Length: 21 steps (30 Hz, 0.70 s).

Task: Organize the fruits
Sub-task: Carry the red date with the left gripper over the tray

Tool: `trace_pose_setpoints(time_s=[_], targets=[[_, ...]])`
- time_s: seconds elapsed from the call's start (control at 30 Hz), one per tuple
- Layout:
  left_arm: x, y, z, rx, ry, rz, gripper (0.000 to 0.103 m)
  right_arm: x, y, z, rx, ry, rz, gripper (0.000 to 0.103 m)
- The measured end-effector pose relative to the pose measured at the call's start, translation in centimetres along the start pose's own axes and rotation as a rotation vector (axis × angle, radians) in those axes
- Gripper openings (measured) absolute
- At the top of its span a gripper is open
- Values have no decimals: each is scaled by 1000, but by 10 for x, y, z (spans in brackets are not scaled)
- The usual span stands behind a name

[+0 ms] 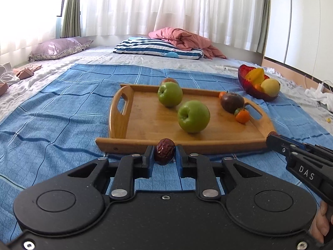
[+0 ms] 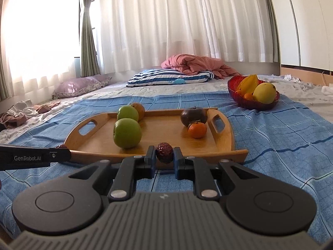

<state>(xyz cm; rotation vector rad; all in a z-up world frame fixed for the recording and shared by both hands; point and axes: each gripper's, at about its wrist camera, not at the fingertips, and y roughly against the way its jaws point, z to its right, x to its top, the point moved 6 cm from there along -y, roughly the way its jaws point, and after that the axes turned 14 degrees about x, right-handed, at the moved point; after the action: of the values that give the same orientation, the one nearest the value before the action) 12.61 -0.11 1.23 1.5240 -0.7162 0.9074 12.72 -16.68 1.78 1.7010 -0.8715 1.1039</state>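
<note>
Left wrist view, left claw [image 1: 164, 153] pinching a red date [image 1: 164, 151] (wrinkled), right claw [image 2: 164, 153] likewise gripping another date [image 2: 164, 152].

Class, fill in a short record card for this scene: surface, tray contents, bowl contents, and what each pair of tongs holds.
Surface: blue checked sheet on a bed
Tray: two green apples, a dark round fruit, a small orange fruit
Red bowl: yellow and orange fruit
Left tongs: shut on a dried red date
Right tongs: shut on another date
</note>
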Motion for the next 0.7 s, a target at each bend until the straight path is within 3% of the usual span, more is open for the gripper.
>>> trace_pose_setpoints(time_s=[0.53,0.7], targets=[[37,-48,-3,-4,48,-32,20,24,-48,12,5,10,-19,21],[56,-72,-8,-29,86,-81,20,44,-70,22,42,-37,-36,21]])
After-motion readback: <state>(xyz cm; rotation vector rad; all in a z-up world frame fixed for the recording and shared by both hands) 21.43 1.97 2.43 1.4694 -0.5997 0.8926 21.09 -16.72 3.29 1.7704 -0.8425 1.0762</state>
